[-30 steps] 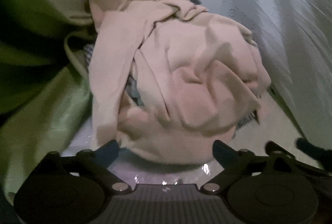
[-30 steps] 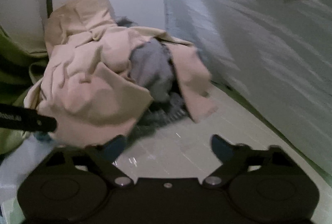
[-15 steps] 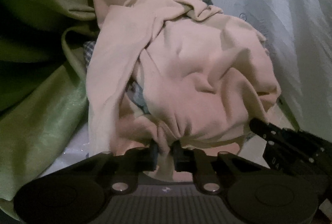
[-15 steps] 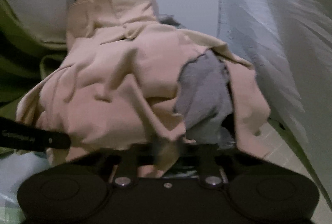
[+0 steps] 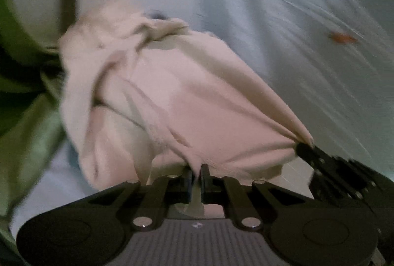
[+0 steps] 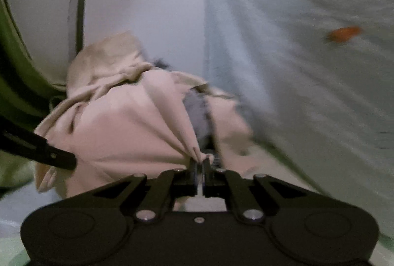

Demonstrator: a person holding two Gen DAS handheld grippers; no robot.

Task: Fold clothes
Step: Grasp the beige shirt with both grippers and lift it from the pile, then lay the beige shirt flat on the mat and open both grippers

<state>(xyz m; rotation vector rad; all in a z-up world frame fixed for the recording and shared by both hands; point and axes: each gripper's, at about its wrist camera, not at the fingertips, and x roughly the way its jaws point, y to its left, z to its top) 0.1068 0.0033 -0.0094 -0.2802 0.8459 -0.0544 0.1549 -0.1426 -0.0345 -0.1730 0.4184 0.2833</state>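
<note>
A crumpled beige garment (image 5: 192, 103) lies heaped on a pile against the wall; it also shows in the right wrist view (image 6: 128, 133). My left gripper (image 5: 196, 173) is shut on a pinch of its near edge. My right gripper (image 6: 199, 163) is shut on another pinch of the same edge, to the right; its tip shows in the left wrist view (image 5: 304, 146). The cloth is stretched taut between the two pinches. A grey garment (image 6: 197, 110) peeks out under the beige one. The frames are blurred by motion.
Green fabric (image 5: 22, 123) hangs at the left. A pale curtain (image 6: 307, 69) with an orange spot (image 6: 344, 34) fills the right. A white wall (image 6: 147, 9) stands behind the pile. A light surface (image 5: 56, 172) lies below the clothes.
One second ago both grippers were open in front of the pile. They closed on the beige garment's near edge, and now pull it up and toward me, stretching the cloth.
</note>
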